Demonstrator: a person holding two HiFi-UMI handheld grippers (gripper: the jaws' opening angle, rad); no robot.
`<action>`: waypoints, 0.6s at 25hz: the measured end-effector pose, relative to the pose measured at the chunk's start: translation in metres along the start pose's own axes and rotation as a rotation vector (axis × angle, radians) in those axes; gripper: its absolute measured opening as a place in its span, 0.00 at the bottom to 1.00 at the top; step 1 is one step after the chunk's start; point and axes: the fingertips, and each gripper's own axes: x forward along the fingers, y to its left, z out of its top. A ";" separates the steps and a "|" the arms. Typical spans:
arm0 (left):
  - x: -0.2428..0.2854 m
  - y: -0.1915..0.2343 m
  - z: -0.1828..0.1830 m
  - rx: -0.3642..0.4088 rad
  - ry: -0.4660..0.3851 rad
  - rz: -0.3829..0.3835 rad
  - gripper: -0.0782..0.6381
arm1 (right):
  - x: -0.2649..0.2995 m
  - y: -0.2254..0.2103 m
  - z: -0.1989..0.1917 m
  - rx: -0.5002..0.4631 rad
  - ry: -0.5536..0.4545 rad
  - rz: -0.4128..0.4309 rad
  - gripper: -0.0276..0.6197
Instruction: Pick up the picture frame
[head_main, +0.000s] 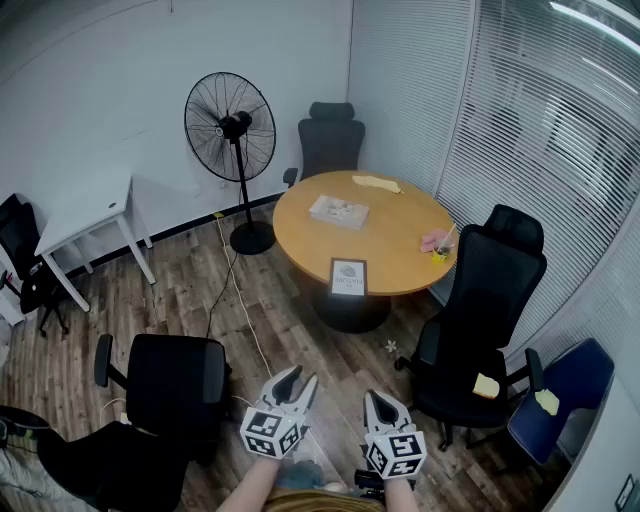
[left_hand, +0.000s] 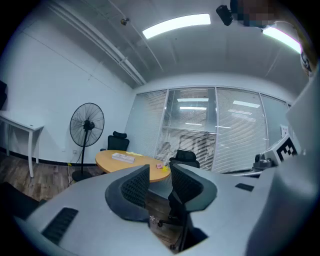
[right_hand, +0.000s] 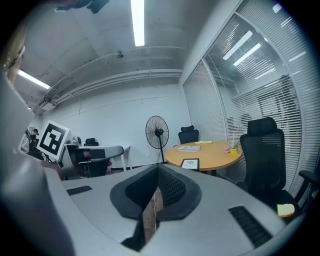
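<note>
The picture frame (head_main: 348, 277) is black-edged with a pale print. It lies flat near the front edge of the round wooden table (head_main: 400, 245), and it shows small and far off as the picture frame (right_hand: 189, 163) in the right gripper view. Both grippers hang low in the head view, over the wood floor and well short of the table. My left gripper (head_main: 298, 382) is open, with nothing between its jaws (left_hand: 160, 181). My right gripper (head_main: 380, 400) is shut and empty, its jaws closed together (right_hand: 156, 189).
The table also holds a flat white book (head_main: 338, 211), a yellow sheet (head_main: 376, 183) and a pink item beside a yellow cup (head_main: 438, 243). Black office chairs stand at right (head_main: 480, 320), left (head_main: 175, 385) and behind the table (head_main: 329, 140). A standing fan (head_main: 232, 130) and a white desk (head_main: 85, 215) are by the wall.
</note>
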 end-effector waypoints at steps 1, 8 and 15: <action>-0.003 -0.001 -0.002 -0.001 0.005 0.000 0.33 | -0.003 0.000 -0.002 0.004 -0.001 -0.004 0.06; -0.007 -0.003 -0.012 -0.033 0.037 -0.010 0.32 | -0.009 0.001 -0.005 0.009 0.004 -0.012 0.06; -0.005 -0.002 -0.015 -0.057 0.047 -0.015 0.32 | -0.009 0.002 -0.005 0.011 0.003 -0.012 0.06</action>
